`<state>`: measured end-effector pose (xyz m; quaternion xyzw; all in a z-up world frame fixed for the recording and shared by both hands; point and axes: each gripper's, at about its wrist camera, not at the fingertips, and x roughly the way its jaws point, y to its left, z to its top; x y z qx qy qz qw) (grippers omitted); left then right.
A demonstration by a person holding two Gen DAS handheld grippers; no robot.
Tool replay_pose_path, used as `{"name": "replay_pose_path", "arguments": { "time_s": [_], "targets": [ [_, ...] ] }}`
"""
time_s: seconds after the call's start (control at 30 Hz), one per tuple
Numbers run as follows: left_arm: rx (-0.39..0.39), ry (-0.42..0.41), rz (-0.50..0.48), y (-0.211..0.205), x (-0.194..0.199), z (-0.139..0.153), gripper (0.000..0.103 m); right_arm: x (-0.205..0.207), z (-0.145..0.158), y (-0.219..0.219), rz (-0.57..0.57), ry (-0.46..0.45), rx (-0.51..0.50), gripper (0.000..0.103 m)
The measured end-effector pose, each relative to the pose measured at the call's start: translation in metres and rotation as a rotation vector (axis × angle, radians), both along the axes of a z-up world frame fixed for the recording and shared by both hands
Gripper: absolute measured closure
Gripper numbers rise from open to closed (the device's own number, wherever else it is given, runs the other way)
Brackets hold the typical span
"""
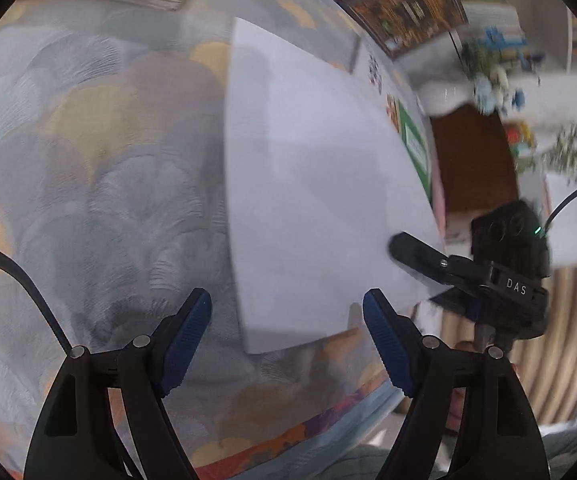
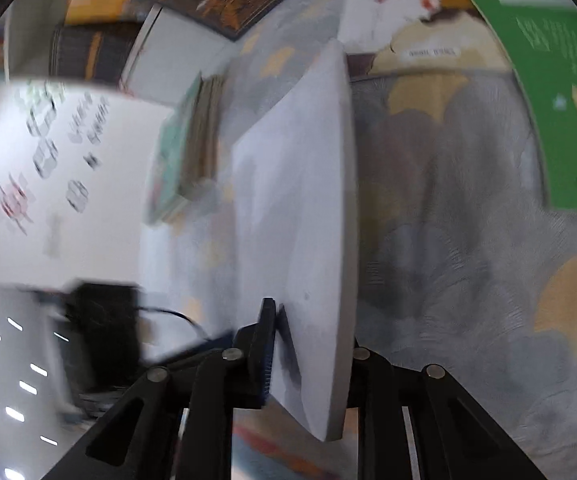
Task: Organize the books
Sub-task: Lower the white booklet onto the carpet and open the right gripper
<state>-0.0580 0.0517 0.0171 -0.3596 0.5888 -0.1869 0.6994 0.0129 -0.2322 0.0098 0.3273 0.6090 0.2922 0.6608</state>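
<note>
While a patterned grey and tan cloth point(image 1: 88, 168) is covering the table, a plain white book point(image 2: 296, 216) is hanging above it, tilted, with a green book point(image 2: 560, 92) lying well apart. The right gripper point(image 2: 308, 352) is clamping the white book's corner between its 2 fingers. The left gripper point(image 1: 286, 340) is hovering beside that book with jaws wide and nothing in them.
</note>
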Motion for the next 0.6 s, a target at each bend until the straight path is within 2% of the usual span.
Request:
{"name": "replay_pose_path", "arguments": {
  "time_s": [0.07, 0.13, 0.2, 0.27, 0.37, 0.4, 0.47, 0.5, 0.6],
  "targets": [
    [-0.050, 0.021, 0.051, 0.009, -0.004, -0.005, 0.028, 0.003, -0.001, -0.003, -0.027, 0.052, 0.065, 0.085],
    [-0.101, 0.038, 0.099, 0.016, -0.008, -0.011, 0.034, 0.005, 0.002, -0.002, -0.032, 0.073, 0.090, 0.085],
    [-0.149, 0.038, 0.128, 0.019, -0.011, -0.013, 0.037, 0.007, 0.008, 0.001, -0.016, 0.070, 0.078, 0.085],
    [-0.185, 0.030, 0.143, 0.013, -0.007, -0.015, 0.044, 0.007, 0.012, 0.005, 0.010, 0.053, 0.044, 0.085],
    [-0.163, 0.020, 0.139, 0.002, 0.002, -0.013, 0.049, 0.010, 0.011, 0.002, 0.008, 0.073, 0.035, 0.085],
    [-0.150, 0.006, 0.139, -0.001, 0.004, -0.011, 0.050, 0.011, 0.011, 0.002, 0.007, 0.066, 0.002, 0.085],
    [-0.147, -0.023, 0.141, 0.001, 0.003, -0.005, 0.060, 0.015, 0.013, 0.002, 0.006, 0.030, -0.087, 0.084],
    [-0.153, -0.033, 0.141, -0.002, 0.004, -0.001, 0.061, 0.016, 0.013, 0.001, 0.010, 0.009, -0.125, 0.081],
    [-0.157, -0.054, 0.152, -0.004, 0.008, 0.005, 0.061, 0.019, 0.014, -0.001, 0.017, -0.014, -0.147, 0.081]
  ]
}}
